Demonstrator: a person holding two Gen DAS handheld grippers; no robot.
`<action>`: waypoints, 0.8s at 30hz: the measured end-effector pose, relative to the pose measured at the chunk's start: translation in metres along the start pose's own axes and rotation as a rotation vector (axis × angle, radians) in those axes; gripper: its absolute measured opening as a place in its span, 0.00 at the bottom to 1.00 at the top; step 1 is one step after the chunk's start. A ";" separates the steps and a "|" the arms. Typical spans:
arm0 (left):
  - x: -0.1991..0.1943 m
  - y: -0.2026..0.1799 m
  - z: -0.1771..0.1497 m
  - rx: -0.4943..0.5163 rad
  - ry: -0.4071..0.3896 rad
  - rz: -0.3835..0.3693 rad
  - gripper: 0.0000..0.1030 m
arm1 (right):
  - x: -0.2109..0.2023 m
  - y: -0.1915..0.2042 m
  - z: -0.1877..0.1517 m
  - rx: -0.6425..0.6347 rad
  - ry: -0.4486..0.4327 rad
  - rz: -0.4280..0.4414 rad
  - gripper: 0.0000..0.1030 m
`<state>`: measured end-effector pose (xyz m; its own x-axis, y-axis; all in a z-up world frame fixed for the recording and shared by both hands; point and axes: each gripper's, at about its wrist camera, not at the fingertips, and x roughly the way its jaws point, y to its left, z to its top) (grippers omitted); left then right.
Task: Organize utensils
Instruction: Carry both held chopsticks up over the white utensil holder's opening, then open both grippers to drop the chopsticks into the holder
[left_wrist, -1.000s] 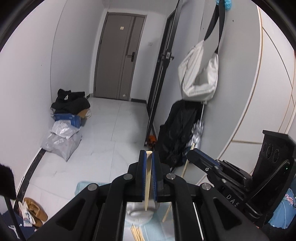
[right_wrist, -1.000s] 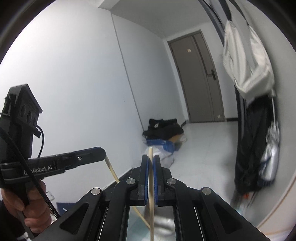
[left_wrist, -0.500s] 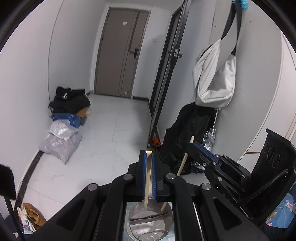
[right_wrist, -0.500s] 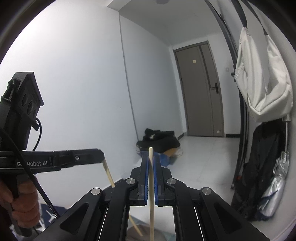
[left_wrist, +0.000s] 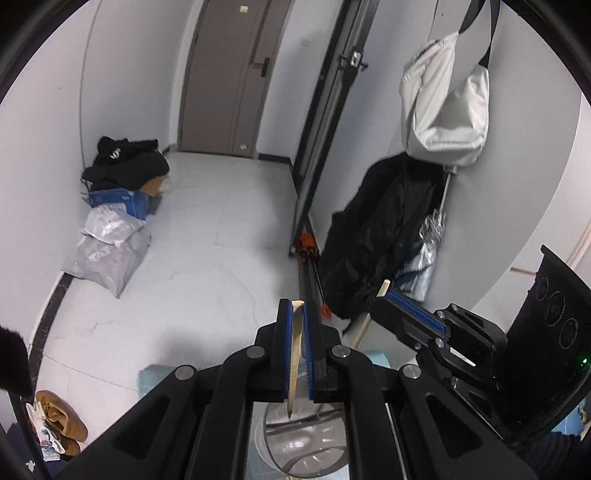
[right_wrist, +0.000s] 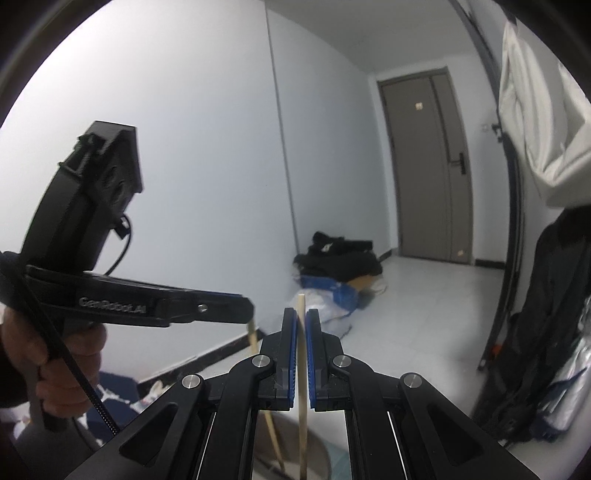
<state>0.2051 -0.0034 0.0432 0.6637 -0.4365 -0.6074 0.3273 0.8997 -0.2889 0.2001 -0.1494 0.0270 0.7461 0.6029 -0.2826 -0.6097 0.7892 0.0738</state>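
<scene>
As both hands are sinking toward the steel cup (left_wrist: 306, 443), each claw, left (left_wrist: 298, 354) and right (right_wrist: 302, 354), is gripping a chopstick (left_wrist: 294, 363) nearing its mouth

The grippers (left_wrist: 298, 314) are showing black arms and blue pads (right_wrist: 292, 343). The chopstick (left_wrist: 294, 354) is looking pale tan. A white bag (left_wrist: 447, 107) is hanging above a black coat (left_wrist: 373, 240) on the right.

Black gripper (left_wrist: 298, 354) w/ blue pads, silver screws.
</scene>
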 end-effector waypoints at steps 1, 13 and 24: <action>0.002 0.000 -0.002 0.005 0.003 0.003 0.03 | 0.000 0.000 -0.003 -0.002 0.007 0.005 0.04; 0.020 0.010 -0.012 -0.039 0.090 0.022 0.04 | 0.012 0.005 -0.031 0.018 0.139 0.067 0.07; -0.031 0.008 -0.026 -0.044 -0.051 0.191 0.52 | -0.032 0.006 -0.043 0.129 0.156 0.002 0.28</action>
<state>0.1695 0.0171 0.0403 0.7446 -0.2566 -0.6162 0.1635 0.9652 -0.2043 0.1610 -0.1694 -0.0042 0.6882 0.5873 -0.4260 -0.5647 0.8022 0.1937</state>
